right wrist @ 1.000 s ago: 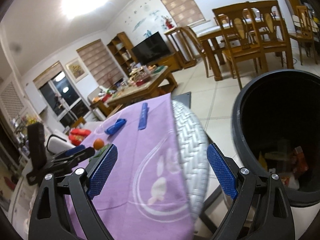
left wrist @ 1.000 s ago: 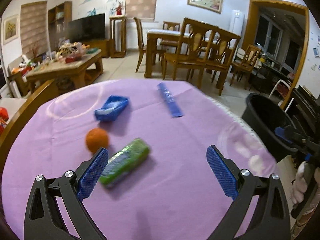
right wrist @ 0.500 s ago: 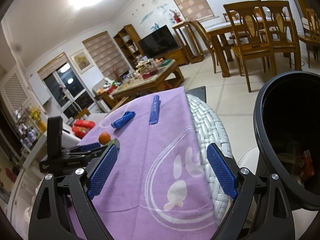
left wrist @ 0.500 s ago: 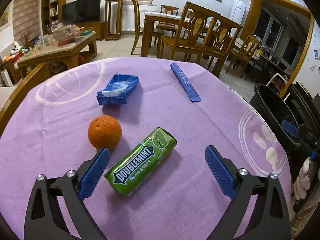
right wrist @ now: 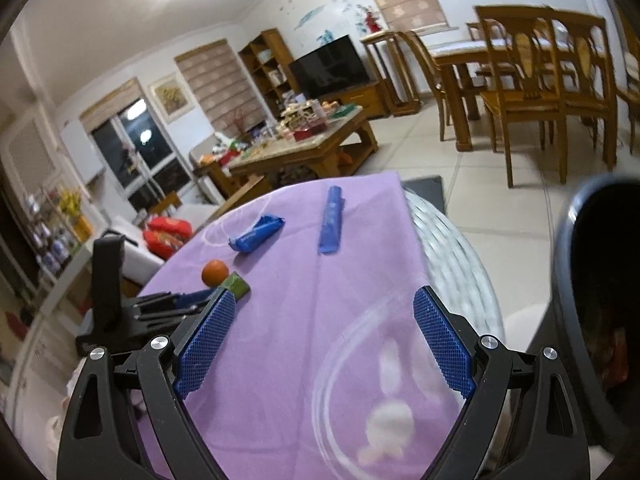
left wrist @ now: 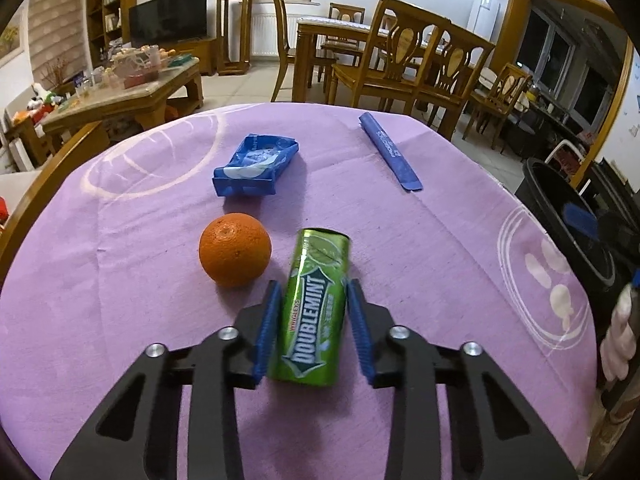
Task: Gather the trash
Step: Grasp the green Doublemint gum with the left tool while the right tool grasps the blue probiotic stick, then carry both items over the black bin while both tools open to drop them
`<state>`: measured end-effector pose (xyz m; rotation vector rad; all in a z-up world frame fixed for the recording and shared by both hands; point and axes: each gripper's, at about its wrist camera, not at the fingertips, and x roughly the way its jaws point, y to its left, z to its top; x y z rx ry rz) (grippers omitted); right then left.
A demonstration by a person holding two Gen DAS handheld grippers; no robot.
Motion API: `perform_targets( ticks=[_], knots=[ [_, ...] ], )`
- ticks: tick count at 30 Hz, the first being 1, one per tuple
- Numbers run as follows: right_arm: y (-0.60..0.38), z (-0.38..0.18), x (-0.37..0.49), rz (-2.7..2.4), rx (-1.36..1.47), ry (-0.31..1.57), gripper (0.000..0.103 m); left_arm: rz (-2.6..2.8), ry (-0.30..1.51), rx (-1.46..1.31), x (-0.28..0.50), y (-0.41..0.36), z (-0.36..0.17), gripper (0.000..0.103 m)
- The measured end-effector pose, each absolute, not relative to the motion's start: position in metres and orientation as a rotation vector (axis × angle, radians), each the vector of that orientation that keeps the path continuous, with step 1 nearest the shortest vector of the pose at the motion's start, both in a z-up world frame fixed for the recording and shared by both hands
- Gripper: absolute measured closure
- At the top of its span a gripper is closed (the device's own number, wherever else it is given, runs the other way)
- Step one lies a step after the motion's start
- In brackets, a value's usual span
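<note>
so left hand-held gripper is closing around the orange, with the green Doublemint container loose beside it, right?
Swapped. In the left wrist view the left hand-held gripper is closing around the green Doublemint container; the orange sits loose beside it on the purple tablecloth.

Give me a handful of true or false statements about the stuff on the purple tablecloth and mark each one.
1. The green Doublemint tin lies between the left gripper's fingers. True.
2. The orange sits in the black trash bin. False: it rests on the purple tablecloth, beside the tin.
3. The right gripper holds the long blue wrapper. False: its fingers are wide apart with nothing between them.
4. A crumpled blue packet lies beyond the orange. True.
5. The long blue wrapper lies on top of the blue packet. False: they lie apart.
</note>
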<state>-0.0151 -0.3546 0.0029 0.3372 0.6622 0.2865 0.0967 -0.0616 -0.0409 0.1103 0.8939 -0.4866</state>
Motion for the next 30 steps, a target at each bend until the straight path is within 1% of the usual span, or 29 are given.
perform_targets(
  ticks=[2, 3, 4, 5, 6, 8, 13, 15, 18, 20, 21, 22, 25, 27, 30],
  knots=[
    [-0.338, 0.011, 0.007, 0.297, 0.274, 0.679, 0.014, -0.495, 0.890, 0.094, 0.096, -0.059, -0.041, 0.072],
    [-0.329, 0.014, 0.020, 0.302, 0.246, 0.690, 0.018, -0.500, 0.888, 0.089, 0.096, -0.058, -0.040, 0.072],
    [-0.320, 0.015, 0.035, 0.305, 0.219, 0.710, 0.029, -0.505, 0.884, 0.084, 0.095, -0.057, -0.040, 0.072],
    [-0.312, 0.014, 0.050, 0.300, 0.197, 0.743, 0.036, -0.508, 0.870, 0.079, 0.093, -0.055, -0.038, 0.072],
    [-0.305, 0.012, 0.065, 0.300, 0.186, 0.773, 0.038, -0.508, 0.862, 0.074, 0.092, -0.054, -0.037, 0.072],
    [-0.291, 0.003, 0.094, 0.291, 0.167, 0.827, 0.045, -0.511, 0.851, 0.059, 0.093, -0.052, -0.035, 0.072],
    [-0.269, -0.024, 0.146, 0.197, 0.076, 0.911, 0.058, -0.512, 0.828, 0.029, 0.091, -0.045, -0.032, 0.072],
    [-0.264, -0.033, 0.159, 0.165, 0.043, 0.930, 0.061, -0.514, 0.822, 0.023, 0.091, -0.044, -0.030, 0.072],
    [-0.260, -0.039, 0.168, 0.133, 0.020, 0.942, 0.070, -0.521, 0.816, 0.017, 0.092, -0.044, -0.028, 0.072],
    [-0.258, -0.042, 0.169, 0.124, 0.001, 0.936, 0.084, -0.524, 0.810, 0.017, 0.091, -0.044, -0.027, 0.072],
    [-0.257, -0.042, 0.170, 0.132, -0.003, 0.933, 0.084, -0.525, 0.807, 0.015, 0.091, -0.043, -0.026, 0.072],
    [-0.257, -0.044, 0.169, 0.146, -0.002, 0.928, 0.086, -0.526, 0.804, 0.013, 0.091, -0.043, -0.026, 0.072],
    [-0.260, -0.046, 0.161, 0.195, 0.018, 0.919, 0.090, -0.527, 0.795, 0.006, 0.091, -0.042, -0.025, 0.072],
    [-0.264, -0.044, 0.155, 0.233, 0.063, 0.924, 0.090, -0.529, 0.790, 0.000, 0.092, -0.043, -0.024, 0.072],
    [-0.271, -0.031, 0.135, 0.280, 0.120, 0.884, 0.090, -0.542, 0.781, -0.015, 0.094, -0.042, -0.024, 0.072]
  ],
)
